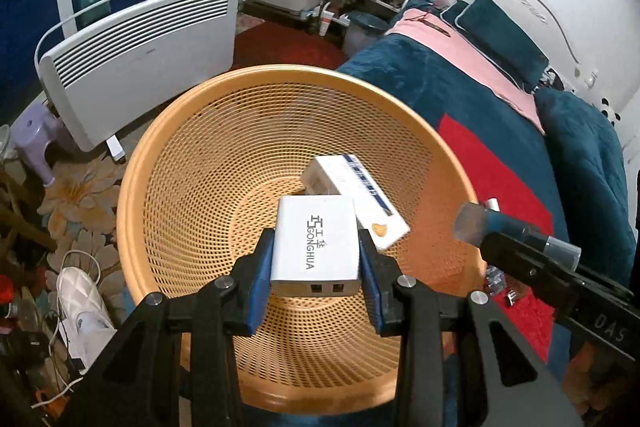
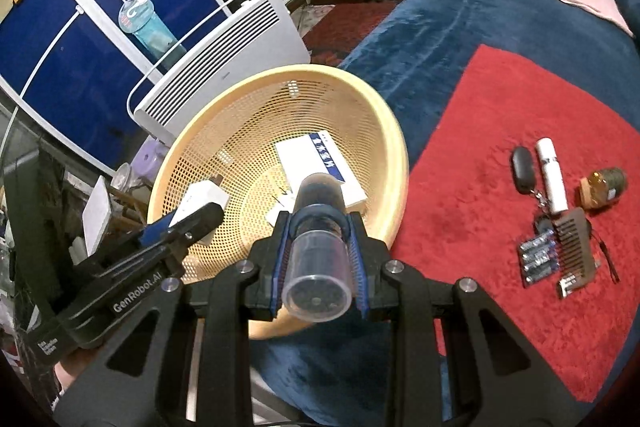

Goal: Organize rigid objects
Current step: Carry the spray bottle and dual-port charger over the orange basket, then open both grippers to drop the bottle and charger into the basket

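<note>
My left gripper is shut on a white GONGHUA charger block, held above the middle of the orange mesh basket. A white and blue box lies in the basket just beyond it. My right gripper is shut on a dark cylindrical bottle with a clear cap, over the basket's near right side. The same bottle shows at the right in the left wrist view. In the right wrist view the left gripper with the charger hangs over the basket's left part.
On the red mat lie a black key fob, a white tube, an amber jar, a wooden comb and a battery pack. A white heater stands behind the basket. Blue bedding surrounds the mat.
</note>
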A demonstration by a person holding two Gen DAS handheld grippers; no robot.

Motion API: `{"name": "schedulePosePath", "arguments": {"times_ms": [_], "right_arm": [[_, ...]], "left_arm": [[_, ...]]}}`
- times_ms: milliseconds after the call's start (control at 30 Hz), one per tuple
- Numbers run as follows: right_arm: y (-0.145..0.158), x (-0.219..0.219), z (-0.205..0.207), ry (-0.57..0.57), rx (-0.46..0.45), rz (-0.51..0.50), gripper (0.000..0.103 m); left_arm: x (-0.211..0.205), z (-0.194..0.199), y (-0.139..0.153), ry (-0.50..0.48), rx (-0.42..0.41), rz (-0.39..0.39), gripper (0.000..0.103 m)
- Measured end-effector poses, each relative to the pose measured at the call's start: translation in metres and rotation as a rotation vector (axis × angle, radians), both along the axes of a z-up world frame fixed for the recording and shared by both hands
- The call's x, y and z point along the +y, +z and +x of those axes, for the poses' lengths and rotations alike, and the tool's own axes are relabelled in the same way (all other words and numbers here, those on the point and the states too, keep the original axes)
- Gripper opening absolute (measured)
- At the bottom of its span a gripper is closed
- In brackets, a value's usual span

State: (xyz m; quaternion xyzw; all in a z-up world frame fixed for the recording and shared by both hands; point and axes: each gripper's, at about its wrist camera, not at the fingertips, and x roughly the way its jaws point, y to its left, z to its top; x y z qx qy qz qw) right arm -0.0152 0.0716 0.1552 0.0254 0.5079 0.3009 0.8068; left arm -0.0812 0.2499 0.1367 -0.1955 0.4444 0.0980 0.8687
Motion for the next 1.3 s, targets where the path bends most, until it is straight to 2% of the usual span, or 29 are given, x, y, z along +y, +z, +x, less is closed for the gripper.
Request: {"name": "schedulePosePath", "arguments": {"times_ms": [300,533,967,1033,1067,1100,1167,1200,1267,1300], "right_arm": [[-0.011,0.032,0.007,0.047,0.030,-0.001,0.028],[-0.009,0.053,0.007,0.082,0.036,0.019,0.028],[-0.019,0.067,0.007,0.119,0.097,0.034,0.030],[-0.016,0.063,0.007,0.116,0.107,0.056,0.031],[-0.014,0.062,0.008,0.114,0.112,0.062,0.035],[-0.013,0.060,0.008,0.107,0.113,0.064,0.038],[-0.007,0.053,0.008,0.076,0.105,0.081,0.059],[-0.004,0.048,0.009,0.059,0.096,0.082,0.064],[-0.001,0.042,0.010,0.040,0.090,0.087,0.079],[0.000,0.039,0.010,0.034,0.094,0.089,0.084]], "left_arm": [[0.020,0.010,-0.018,0.038,0.048,-0.023,0.040],[0.030,0.011,-0.018,0.060,0.052,-0.025,0.040],[0.040,0.007,-0.022,0.082,0.071,-0.026,0.040],[0.040,0.006,-0.020,0.084,0.067,-0.019,0.048],[0.040,0.005,-0.017,0.086,0.060,-0.020,0.067],[0.040,0.003,-0.015,0.096,0.054,-0.016,0.079],[0.041,-0.001,-0.009,0.110,0.038,-0.009,0.088],[0.042,-0.002,-0.006,0.119,0.038,-0.006,0.095],[0.044,-0.005,-0.002,0.138,0.038,0.002,0.102],[0.045,-0.008,0.001,0.145,0.033,0.006,0.102]]}}
